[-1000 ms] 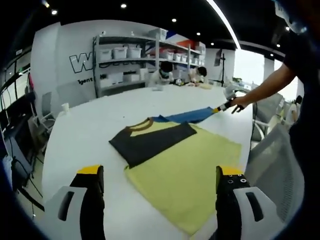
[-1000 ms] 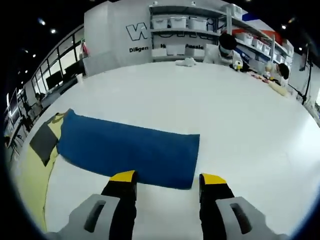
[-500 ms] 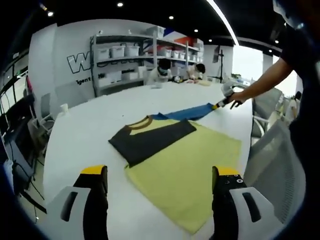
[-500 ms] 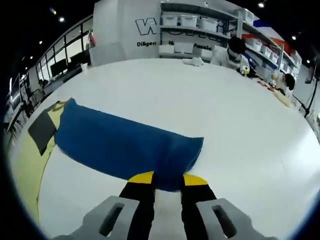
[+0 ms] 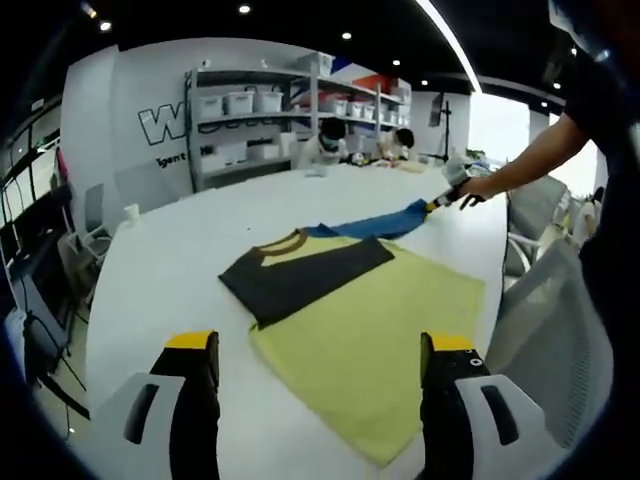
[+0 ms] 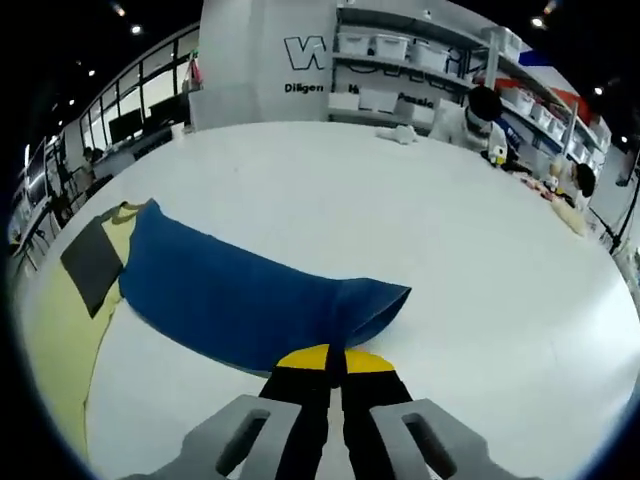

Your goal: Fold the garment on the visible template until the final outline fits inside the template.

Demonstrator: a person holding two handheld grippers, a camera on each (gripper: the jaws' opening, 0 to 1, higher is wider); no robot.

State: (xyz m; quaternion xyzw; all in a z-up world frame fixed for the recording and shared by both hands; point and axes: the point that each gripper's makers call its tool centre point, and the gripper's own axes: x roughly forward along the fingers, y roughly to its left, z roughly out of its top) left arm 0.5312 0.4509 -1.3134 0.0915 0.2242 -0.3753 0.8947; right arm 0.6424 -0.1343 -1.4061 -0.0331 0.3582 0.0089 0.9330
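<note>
The garment (image 5: 350, 300) lies on the table (image 5: 180, 260), 1 black sleeve folded in. Right gripper (image 6: 328, 357) is clamped on the blue sleeve (image 6: 240, 295); left gripper (image 5: 315, 350) hovers with jaws apart. Most folds remain.

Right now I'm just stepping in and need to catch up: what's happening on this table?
A person is folding a shirt on a white table with two handheld grippers. The right gripper is shut on the end of the blue sleeve, which stretches away from the yellow body. The left gripper hangs open above the shirt's near edge, holding nothing. The black sleeve lies folded across the body.
</note>
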